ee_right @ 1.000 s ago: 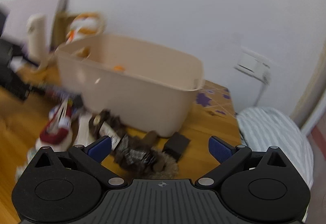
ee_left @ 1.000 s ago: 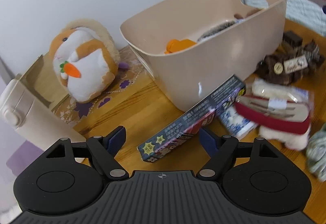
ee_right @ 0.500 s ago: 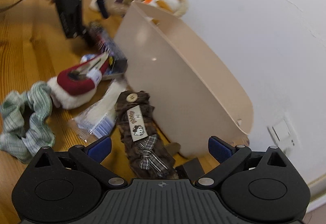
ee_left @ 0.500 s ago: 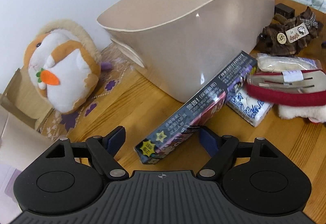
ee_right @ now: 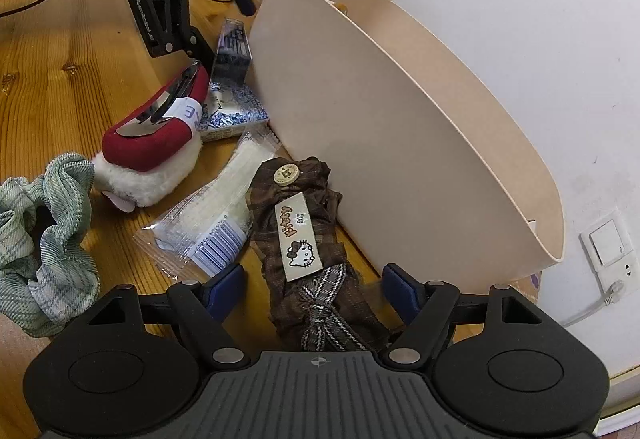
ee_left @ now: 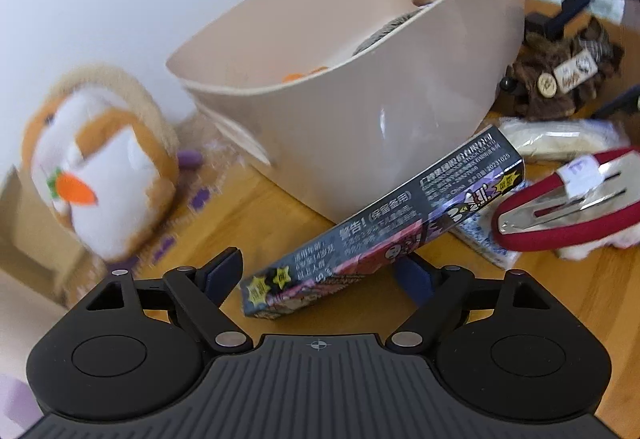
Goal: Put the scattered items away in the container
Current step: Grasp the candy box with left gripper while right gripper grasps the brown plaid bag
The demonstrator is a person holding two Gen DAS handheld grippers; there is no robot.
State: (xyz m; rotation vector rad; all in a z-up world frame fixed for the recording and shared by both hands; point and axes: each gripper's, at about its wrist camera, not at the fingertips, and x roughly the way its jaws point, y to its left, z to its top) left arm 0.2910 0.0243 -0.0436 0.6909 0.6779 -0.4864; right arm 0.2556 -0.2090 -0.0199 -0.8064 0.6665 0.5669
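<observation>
left tool (ee_left: 320, 271) wide apart around box (ee_left: 384, 227) | squeeze box middle, lift to bin (ee_left: 360, 111) at 12 o'clock | right tool (ee_right: 312, 291) wide apart over bow (ee_right: 304, 239)

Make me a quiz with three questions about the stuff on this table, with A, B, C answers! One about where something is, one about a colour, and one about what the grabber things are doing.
1. Where does the dark printed box lie?
A. Inside the tub
B. On the table, against the beige tub's outer wall
C. On top of the plush hamster

2. What colour is the fuzzy-edged hair clip?
A. Red with white fluff
B. Yellow
C. All black

3. What is the right hand-held gripper doing?
A. Shut tight on the green scrunchie
B. Open, with the brown fabric bow between its fingers
C. Reaching inside the tub

Answers:
1 B: the box's far end rests by the tub's outside wall.
2 A: a red band sits on white fluff.
3 B: both blue pads stand apart, either side of the bow.

The left hand-held gripper is open around the box.
</observation>
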